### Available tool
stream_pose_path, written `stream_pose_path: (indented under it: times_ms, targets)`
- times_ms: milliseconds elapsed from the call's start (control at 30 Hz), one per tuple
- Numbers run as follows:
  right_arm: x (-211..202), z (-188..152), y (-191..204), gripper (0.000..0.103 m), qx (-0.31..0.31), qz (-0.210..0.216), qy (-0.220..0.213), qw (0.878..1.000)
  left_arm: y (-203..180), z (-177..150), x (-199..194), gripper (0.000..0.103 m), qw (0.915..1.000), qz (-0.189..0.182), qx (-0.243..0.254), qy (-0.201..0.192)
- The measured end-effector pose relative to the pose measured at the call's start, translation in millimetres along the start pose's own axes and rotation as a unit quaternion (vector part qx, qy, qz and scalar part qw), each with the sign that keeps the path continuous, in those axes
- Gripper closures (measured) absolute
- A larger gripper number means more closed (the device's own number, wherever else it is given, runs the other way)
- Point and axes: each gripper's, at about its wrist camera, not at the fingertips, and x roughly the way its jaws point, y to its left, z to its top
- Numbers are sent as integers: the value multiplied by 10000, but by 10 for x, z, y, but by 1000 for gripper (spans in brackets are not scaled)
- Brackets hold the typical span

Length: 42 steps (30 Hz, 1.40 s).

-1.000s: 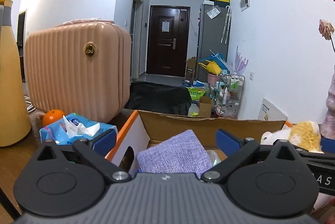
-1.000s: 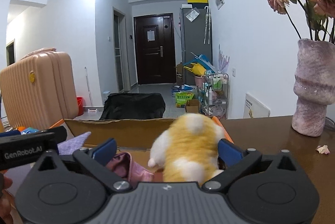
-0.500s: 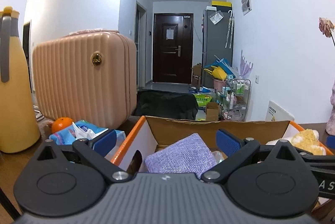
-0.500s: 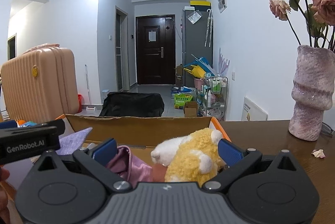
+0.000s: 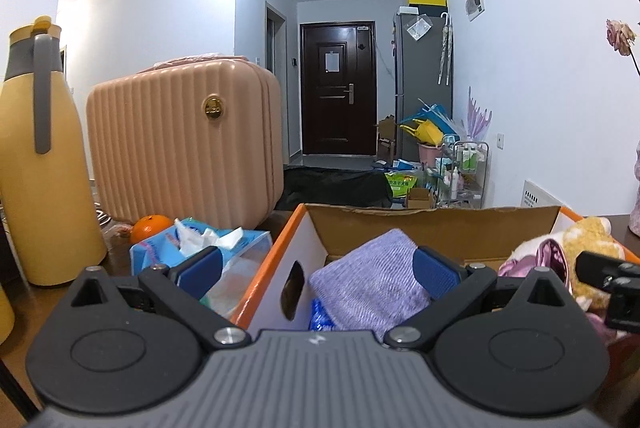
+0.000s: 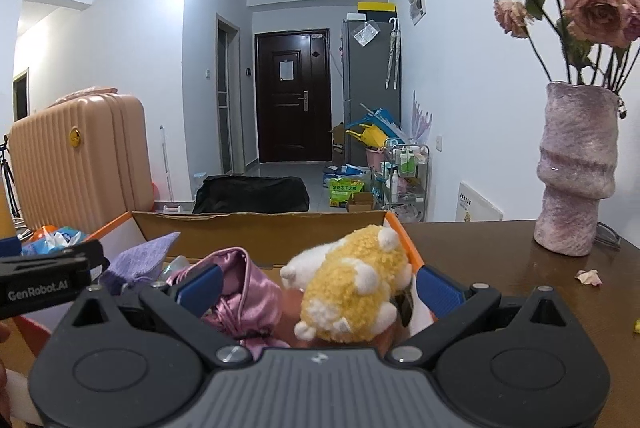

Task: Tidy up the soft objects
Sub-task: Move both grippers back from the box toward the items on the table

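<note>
On the brown table (image 6: 500, 260) the cardboard box (image 5: 436, 228) gathers the soft things, purple cloth (image 5: 370, 284) and plush toy (image 6: 356, 284) already inside, so left gripper (image 5: 316, 268) and right gripper (image 6: 318, 286) hang wide open, holding nothing.

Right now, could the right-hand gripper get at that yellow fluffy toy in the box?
Probably yes. The yellow plush toy lies atop the open cardboard box, between the fingers of the right gripper, whose jaws are open. Nothing covers it; the pink satin pouch lies just beside it.
</note>
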Motion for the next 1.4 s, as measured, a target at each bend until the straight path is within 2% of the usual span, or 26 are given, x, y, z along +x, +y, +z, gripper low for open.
stream_pose_path:
  times_ms: [200,500,733,1400]
  targets:
    - [-243,-40,-38,0,38,-8,-185,9998,98,-48,-136,0,10000,49,-32,47]
    - [-686,-83,-122,0,166,-195,-766,9967,230,-138,-420,0,10000,36,-42,13]
    - [-928,-121,-162,0,235,-259,-969,9947,280,-172,-558,0,10000,28,-57,-1]
    - [-1471,-324,-43,0,-220,-115,-1003,9946,407,-305,-1031,0,9999,-113,5,-21]
